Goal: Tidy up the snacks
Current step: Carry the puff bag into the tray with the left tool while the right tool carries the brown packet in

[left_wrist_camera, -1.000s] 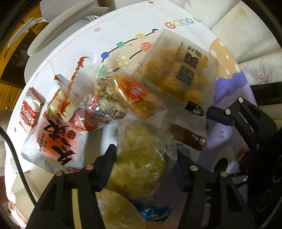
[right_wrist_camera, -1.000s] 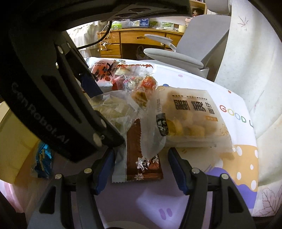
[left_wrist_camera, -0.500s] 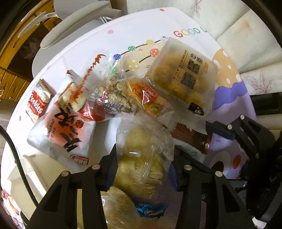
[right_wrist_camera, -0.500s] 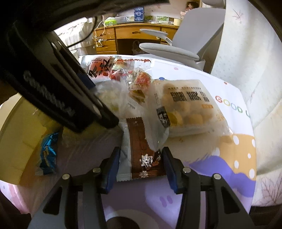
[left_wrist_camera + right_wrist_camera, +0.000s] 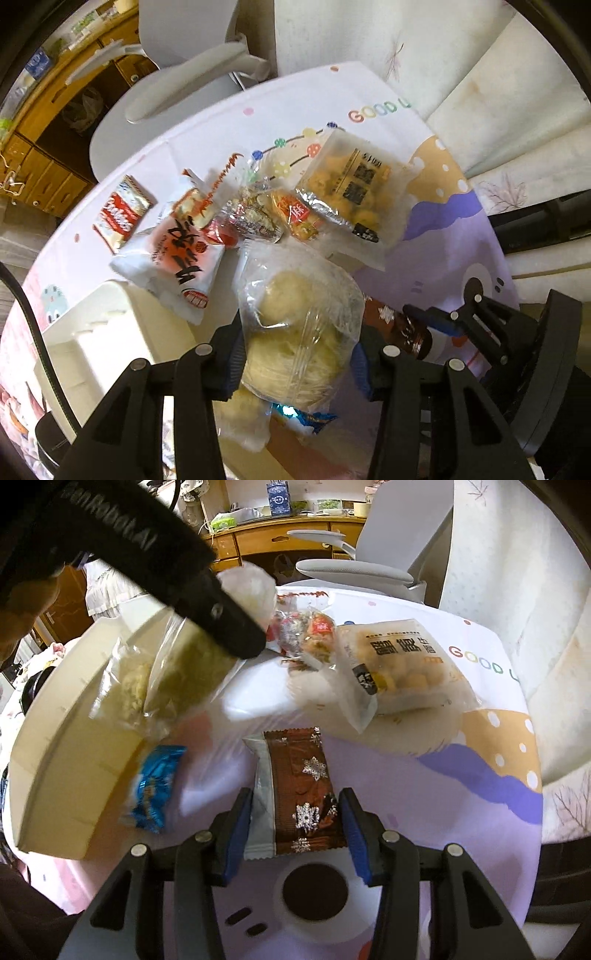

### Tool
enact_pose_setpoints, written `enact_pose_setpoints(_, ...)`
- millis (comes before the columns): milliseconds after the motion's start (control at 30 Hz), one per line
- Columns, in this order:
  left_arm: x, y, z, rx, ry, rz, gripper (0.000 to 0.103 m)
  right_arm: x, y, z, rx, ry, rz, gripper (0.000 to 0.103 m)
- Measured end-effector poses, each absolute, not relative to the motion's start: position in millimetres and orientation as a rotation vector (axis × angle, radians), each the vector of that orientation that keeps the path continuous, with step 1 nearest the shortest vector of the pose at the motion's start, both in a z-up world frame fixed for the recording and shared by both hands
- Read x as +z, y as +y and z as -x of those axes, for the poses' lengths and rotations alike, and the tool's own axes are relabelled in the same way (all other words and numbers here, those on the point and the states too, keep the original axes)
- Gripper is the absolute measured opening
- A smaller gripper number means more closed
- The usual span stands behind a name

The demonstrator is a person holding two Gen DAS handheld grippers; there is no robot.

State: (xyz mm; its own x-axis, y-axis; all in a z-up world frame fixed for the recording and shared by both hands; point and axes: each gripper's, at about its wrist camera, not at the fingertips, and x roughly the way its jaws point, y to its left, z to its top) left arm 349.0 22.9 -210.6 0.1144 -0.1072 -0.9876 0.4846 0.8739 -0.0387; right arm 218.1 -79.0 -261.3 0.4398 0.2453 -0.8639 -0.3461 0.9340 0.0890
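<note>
My left gripper (image 5: pixel 295 354) is shut on a clear bag of pale yellow pastry (image 5: pixel 299 325) and holds it above the table. In the right wrist view the bag (image 5: pixel 184 668) hangs over the cream box (image 5: pixel 66 716). My right gripper (image 5: pixel 295 830) has its jaws around the near end of a brown snowflake wrapper (image 5: pixel 299 790) lying on the table; the pads look to be touching its sides. In the left wrist view the right gripper (image 5: pixel 424 325) shows at the right with that wrapper (image 5: pixel 391 321).
A pile of snacks lies on the tablecloth: a large pack of yellow balls (image 5: pixel 354 192), a white and red pack (image 5: pixel 177 254), a cookies pack (image 5: pixel 122 214). A blue wrapper (image 5: pixel 155 782) lies beside the box. A grey chair (image 5: pixel 354 568) stands behind.
My left gripper lifted the pastry bag up and back toward the box. My right gripper closed in around the brown wrapper and drew it nearer.
</note>
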Motion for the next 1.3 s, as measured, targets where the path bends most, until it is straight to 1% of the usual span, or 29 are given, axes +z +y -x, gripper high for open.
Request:
enact_pose_setpoints(233,-162.2,17.1,-328.5,-0.422,1.354,-0.283,0.045,-237.0,-75.3,-192.9,0.385,1.045,0.086,0.048)
enact_pose_setpoints(367,-144.2,22.0,-316.2,-0.398,1.334,-0.260,0.045,-222.5,-69.9,-187.6,0.388,1.050,0.058,0.048)
enact_pose_setpoints(767,-93.4,78.7,-275.7,-0.306,1.262,-0.154,0.046,-178.6,-46.7,-177.9,0.396,1.004,0.050,0.048)
enact_pose_setpoints(1000,-75.1,120.9,-244.3,-0.283,1.221,-0.092,0.046,-157.2,-20.8,-163.8,0.368,0.963,0.081,0.048)
enact_pose_setpoints(1300,-68.9,180.3,-201.3,-0.270,1.214,-0.058,0.046,-131.4,25.9,-143.4,0.350,0.926,0.064,0.048)
